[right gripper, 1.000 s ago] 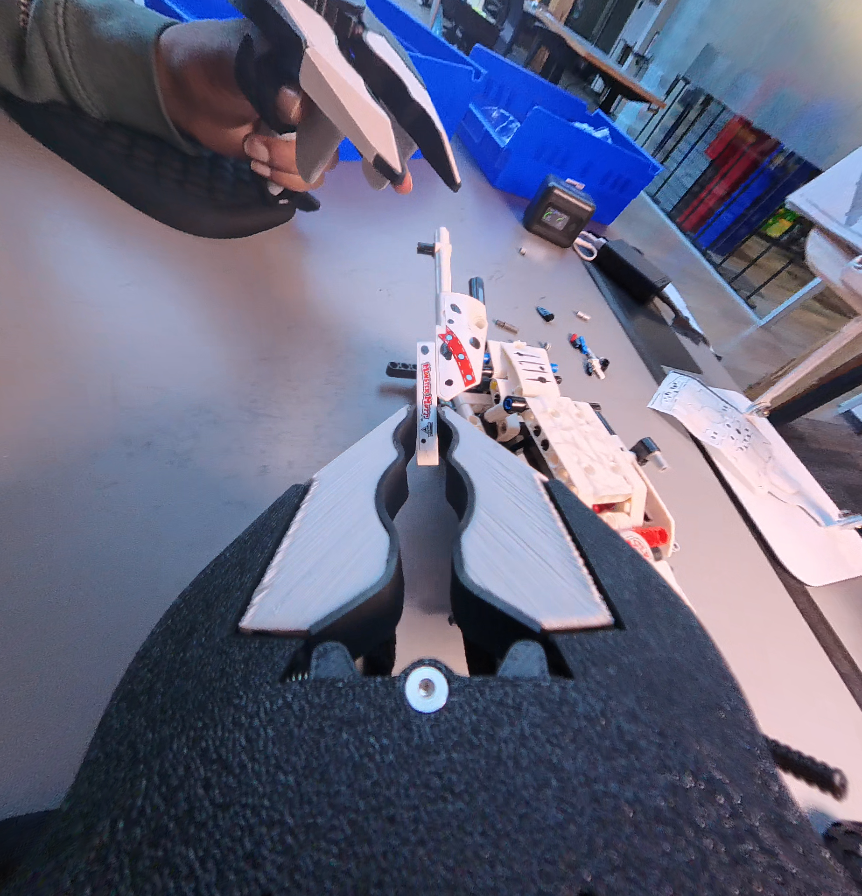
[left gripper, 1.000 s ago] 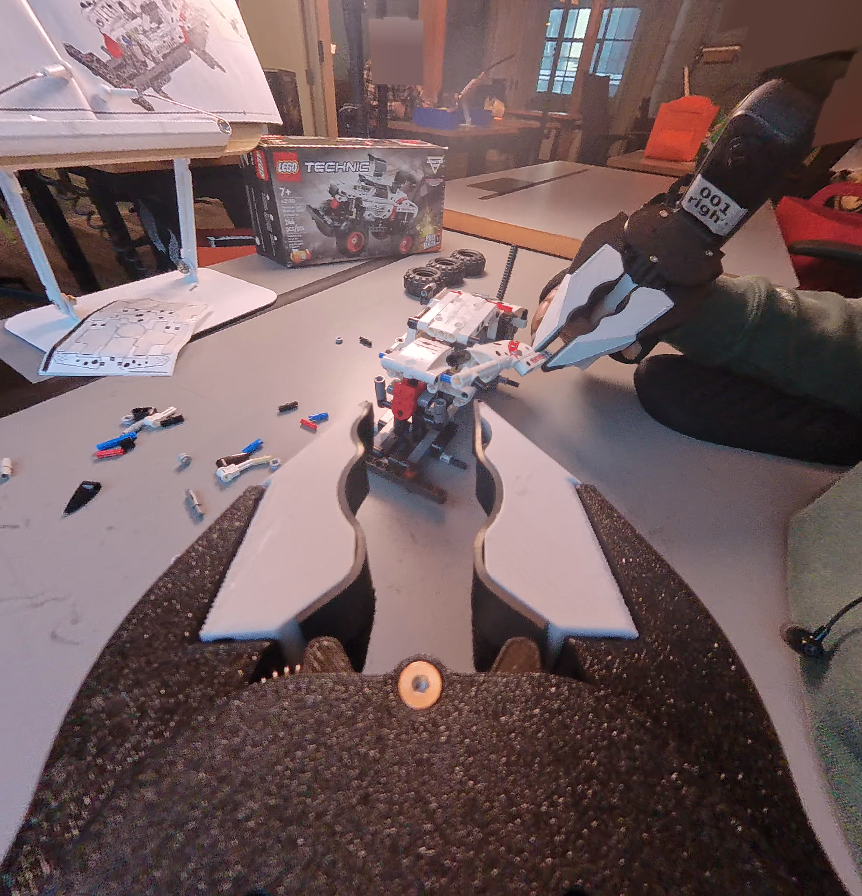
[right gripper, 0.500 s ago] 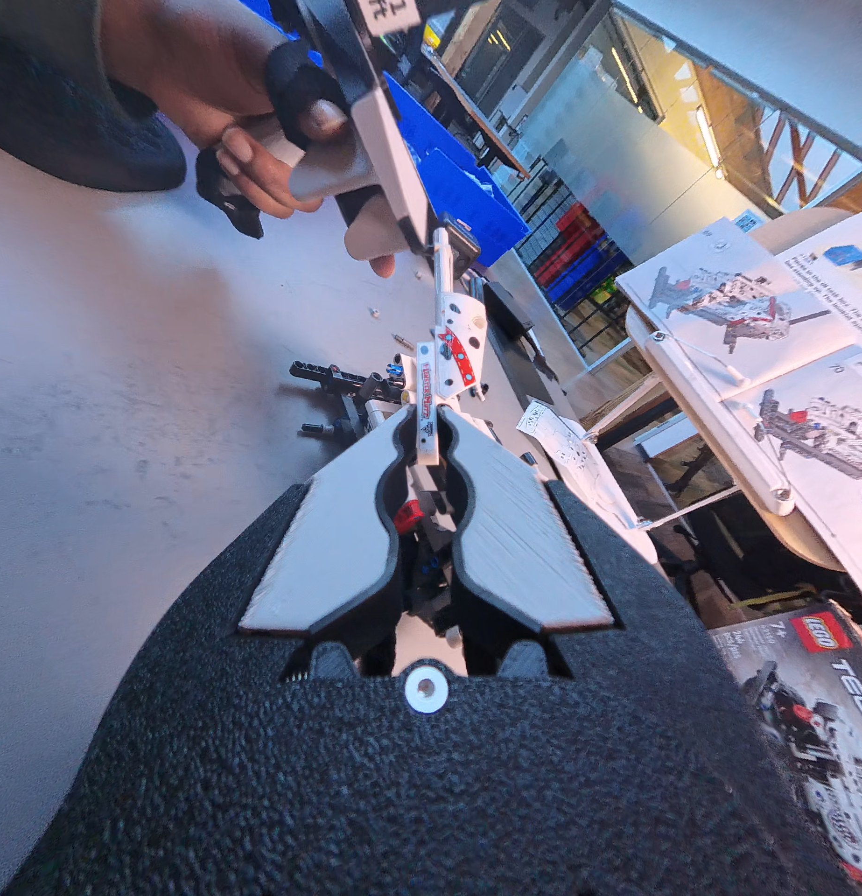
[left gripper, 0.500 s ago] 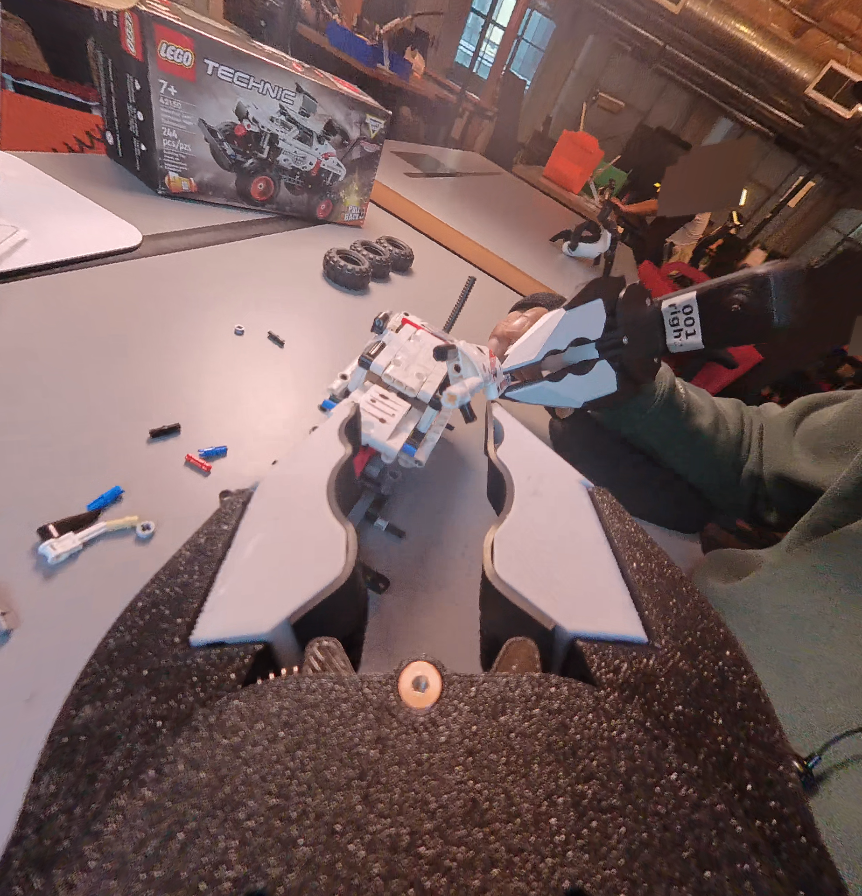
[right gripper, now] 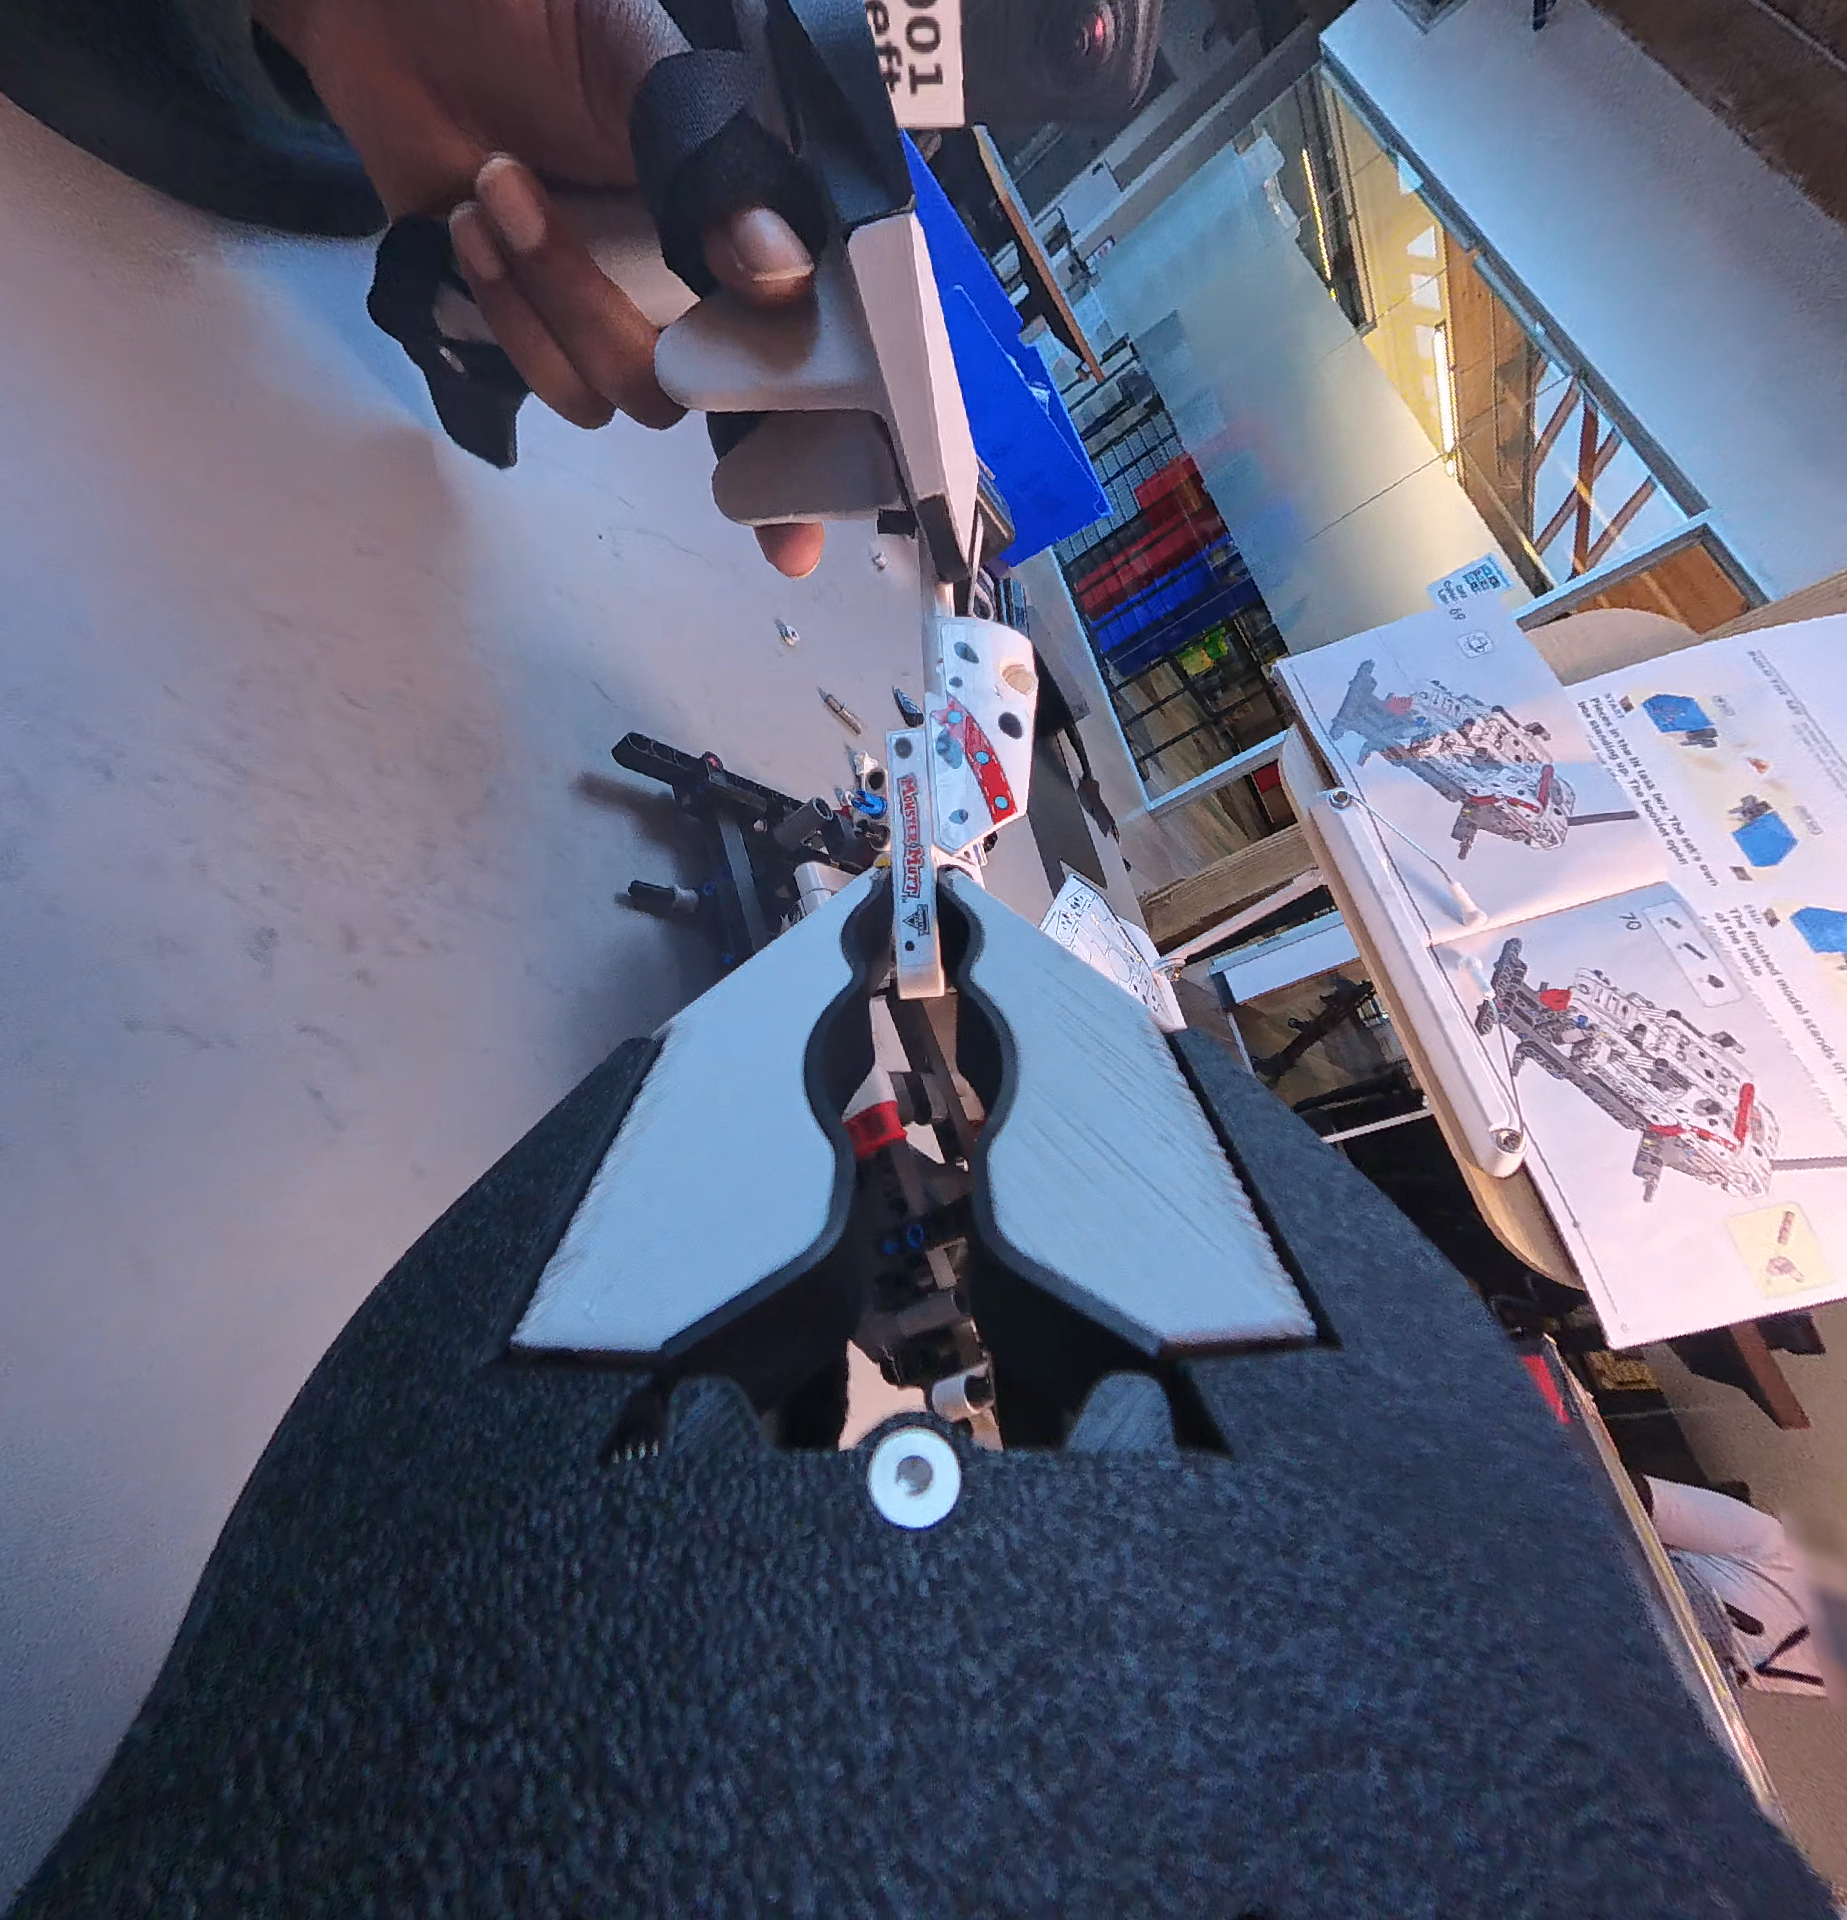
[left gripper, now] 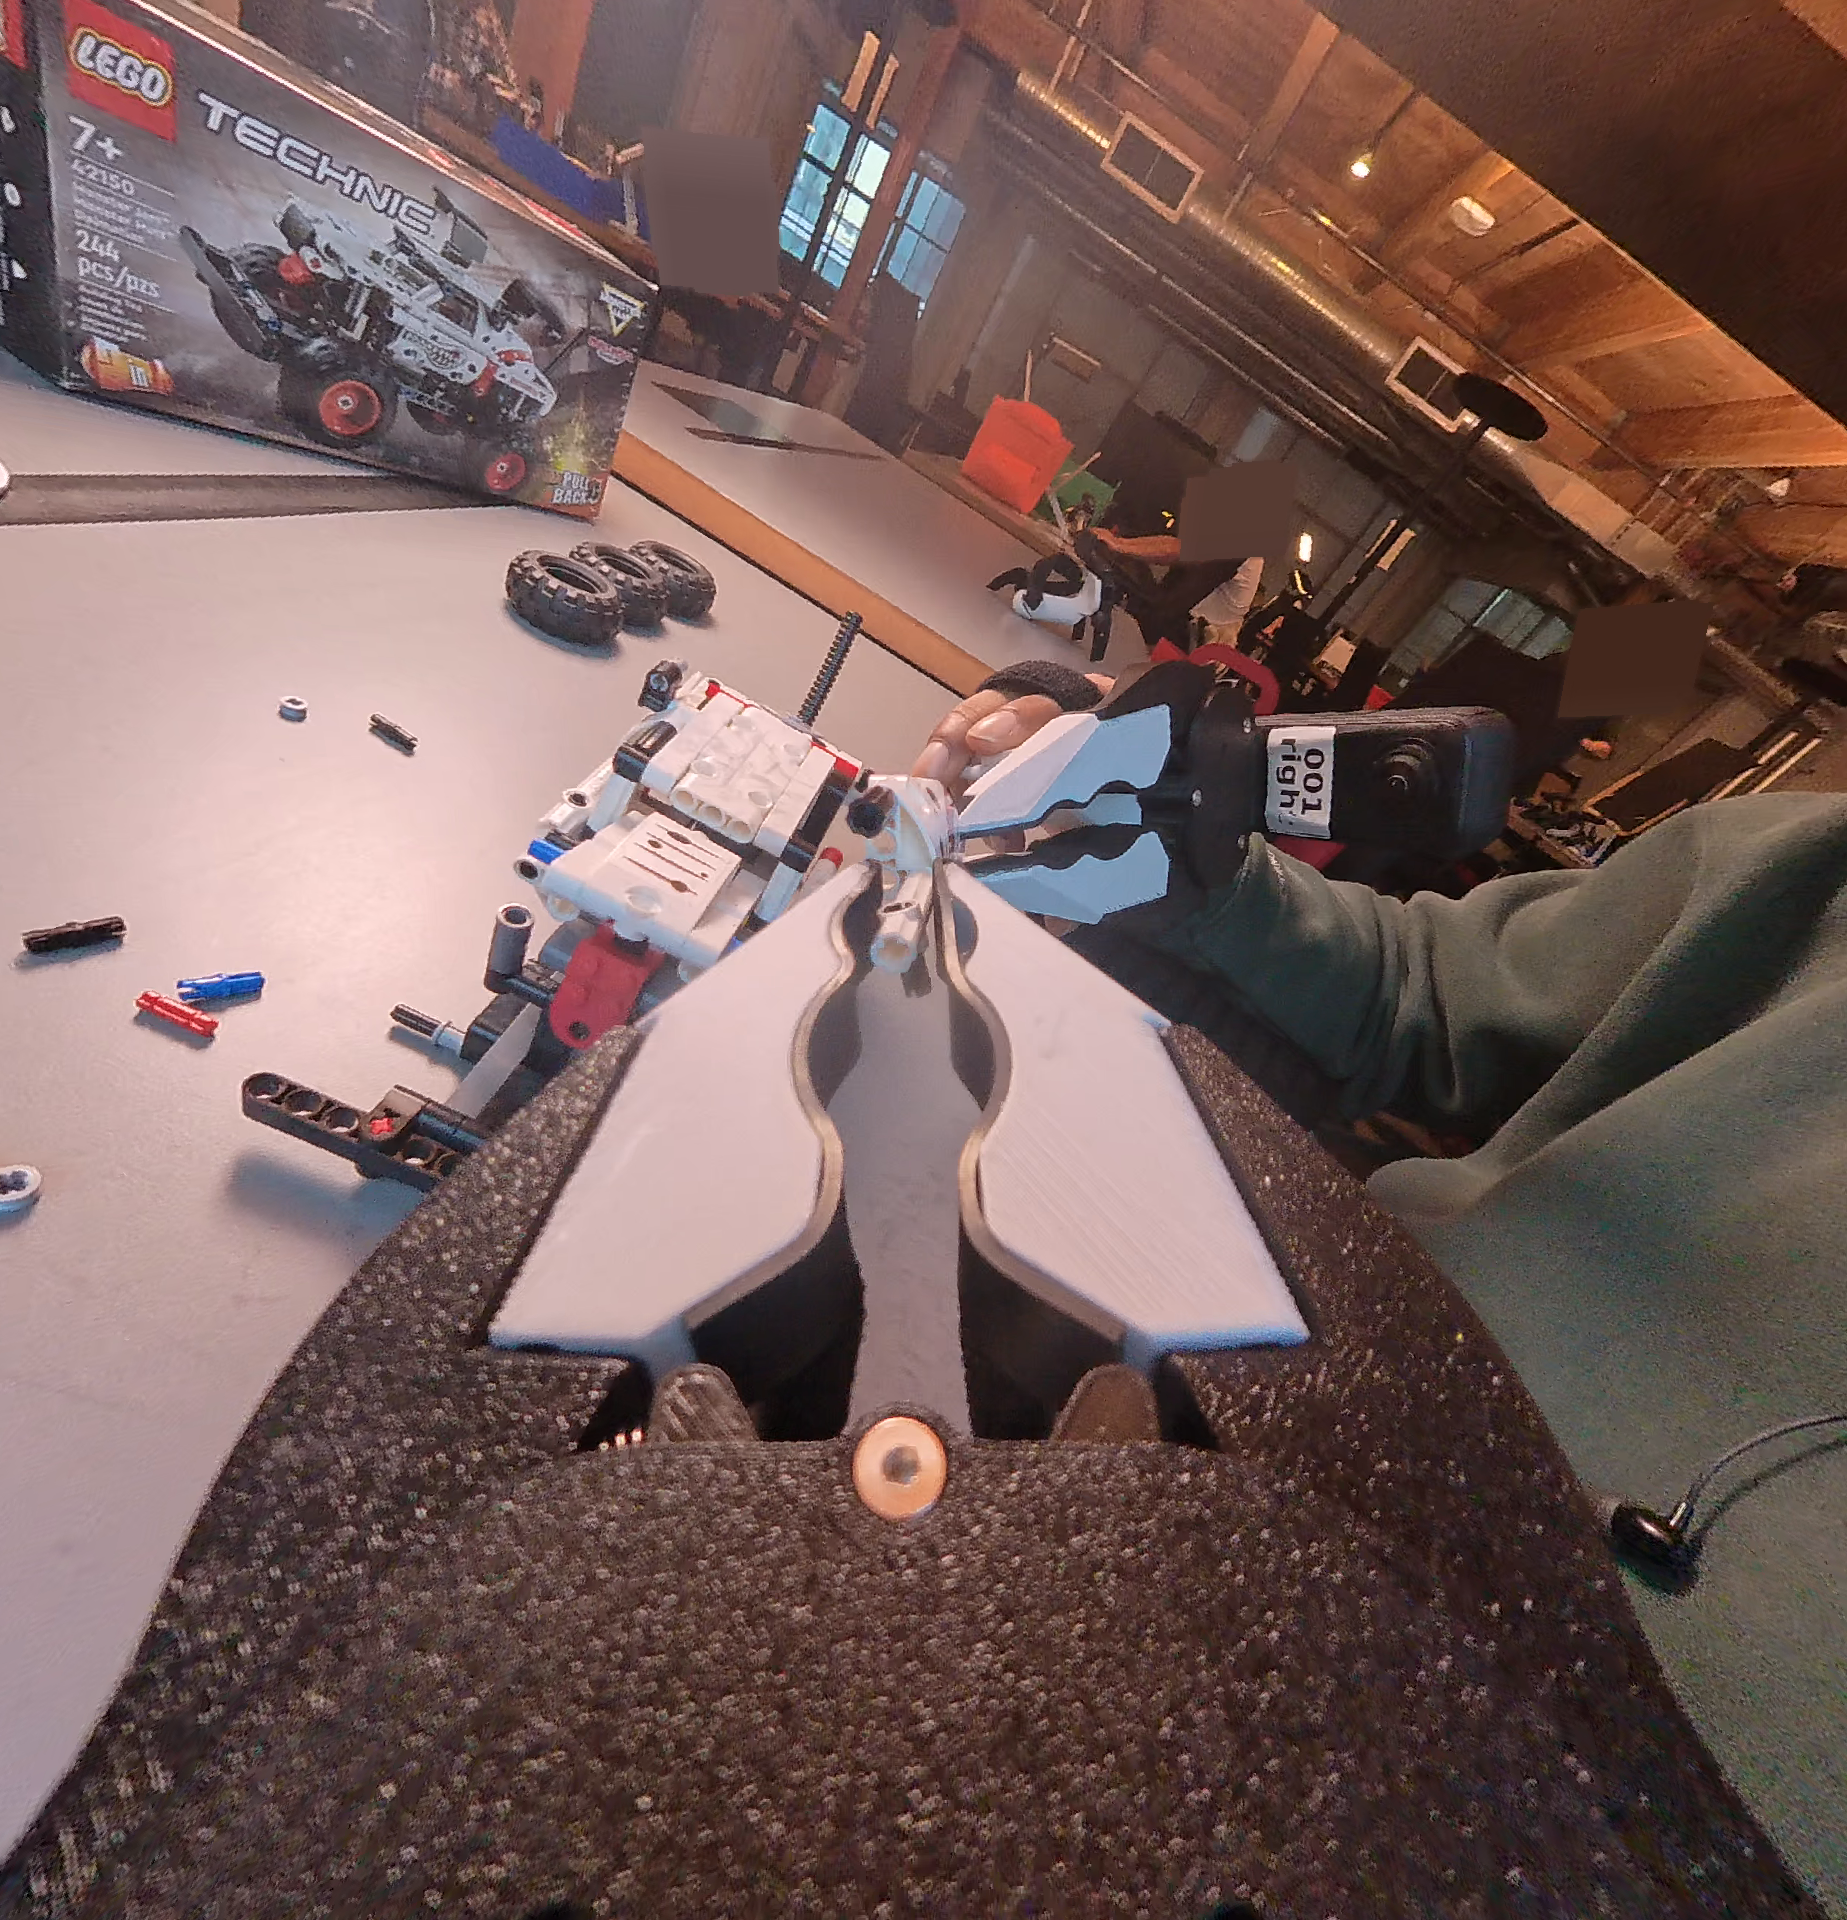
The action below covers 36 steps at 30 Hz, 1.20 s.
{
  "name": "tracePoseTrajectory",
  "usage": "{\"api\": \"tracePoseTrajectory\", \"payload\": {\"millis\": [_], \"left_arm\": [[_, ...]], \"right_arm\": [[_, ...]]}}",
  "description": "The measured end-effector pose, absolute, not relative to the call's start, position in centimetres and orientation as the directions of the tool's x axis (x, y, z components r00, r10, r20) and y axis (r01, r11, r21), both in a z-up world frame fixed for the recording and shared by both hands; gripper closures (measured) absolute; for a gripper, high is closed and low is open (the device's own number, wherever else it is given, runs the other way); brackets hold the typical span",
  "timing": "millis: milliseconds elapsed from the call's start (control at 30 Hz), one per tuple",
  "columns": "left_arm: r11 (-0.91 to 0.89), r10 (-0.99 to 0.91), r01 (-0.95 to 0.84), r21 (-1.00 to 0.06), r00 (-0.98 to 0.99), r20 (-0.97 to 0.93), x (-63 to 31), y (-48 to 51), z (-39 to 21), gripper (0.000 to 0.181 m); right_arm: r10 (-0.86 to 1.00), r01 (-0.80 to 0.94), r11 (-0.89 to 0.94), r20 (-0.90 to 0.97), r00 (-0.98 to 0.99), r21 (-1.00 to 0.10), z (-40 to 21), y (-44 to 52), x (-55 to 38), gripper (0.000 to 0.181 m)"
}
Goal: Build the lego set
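Observation:
The half-built white, black and red lego truck (left gripper: 711, 821) is tilted, with one side lifted off the grey table (left gripper: 223, 727). My left gripper (left gripper: 903, 888) is shut on a white piece at the truck's near corner. My right gripper (right gripper: 917, 914) is shut on a white stickered beam (right gripper: 914, 883) along the truck's side; it also shows in the left wrist view (left gripper: 960, 831), to the right of the truck. In the right wrist view the left gripper (right gripper: 950, 551) comes down from the top onto the far end of the white part. The truck's underside is partly hidden behind my fingers.
The lego box (left gripper: 306, 281) stands at the back left with three black tyres (left gripper: 607, 592) in front of it. Loose pins (left gripper: 192, 997) lie left of the truck. An open instruction booklet on a stand (right gripper: 1584, 935) and blue bins (right gripper: 1002, 416) are beyond. A green sleeve (left gripper: 1521, 987) lies at right. One gripper's finger ends stand about 7 centimetres off the other's.
My left gripper has moved in from open and apart and closed on the truck's white corner piece. My right gripper kept its hold and tipped the truck up from the table.

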<state>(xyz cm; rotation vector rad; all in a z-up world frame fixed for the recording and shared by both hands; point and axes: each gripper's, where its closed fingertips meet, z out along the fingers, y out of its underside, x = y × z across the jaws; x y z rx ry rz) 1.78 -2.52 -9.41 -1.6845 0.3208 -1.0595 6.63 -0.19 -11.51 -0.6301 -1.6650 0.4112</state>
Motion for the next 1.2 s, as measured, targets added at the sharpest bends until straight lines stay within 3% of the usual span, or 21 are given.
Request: {"api": "tracePoseTrajectory", "payload": {"millis": [300, 433, 567, 733, 833, 900, 1033, 1200], "left_arm": [[-0.349, -0.728, 0.235, -0.907, 0.541, 0.420, 2.4, -3.6, -9.5, 0.175], [-0.172, -0.784, 0.017, -0.985, 0.603, 0.147, 3.5, -4.7, -9.7, 0.175], [0.009, -0.764, -0.250, -0.968, 0.623, -0.167, 5.0, -5.4, -10.4, 0.175], [0.089, -0.699, -0.366, -0.926, 0.640, -0.320, 4.9, -5.1, -10.6, 0.174], [0.053, -0.677, -0.368, -0.928, 0.670, -0.305, 4.1, -4.6, -11.0, 0.146], [0.031, -0.677, -0.372, -0.928, 0.675, -0.293, 3.6, -4.4, -11.4, 0.144], [0.017, -0.679, -0.400, -0.916, 0.668, -0.304, 3.5, -4.3, -12.1, 0.148], [0.038, -0.701, -0.475, -0.879, 0.614, -0.362, 4.6, -4.8, -13.1, 0.171]], "right_arm": [[0.761, 0.143, 0.648, 0.633, -0.138, -0.748, -11.3, -0.8, 6.9, 0.169], [0.813, 0.149, 0.580, 0.558, -0.165, -0.801, -11.5, -1.0, 6.9, 0.160], [0.834, 0.130, 0.540, 0.509, -0.214, -0.831, -11.6, -2.3, 6.9, 0.165], [0.785, 0.121, 0.613, 0.585, -0.203, -0.781, -11.6, -2.4, 7.1, 0.177], [0.703, 0.128, 0.711, 0.689, -0.176, -0.692, -11.9, -1.9, 7.4, 0.178], [0.652, 0.134, 0.758, 0.739, -0.171, -0.638, -12.3, -1.8, 7.7, 0.178], [0.613, 0.146, 0.790, 0.769, -0.179, -0.596, -12.8, -1.8, 7.9, 0.179], [0.562, 0.151, 0.827, 0.805, -0.190, -0.541, -13.1, -2.1, 8.0, 0.179]]}}
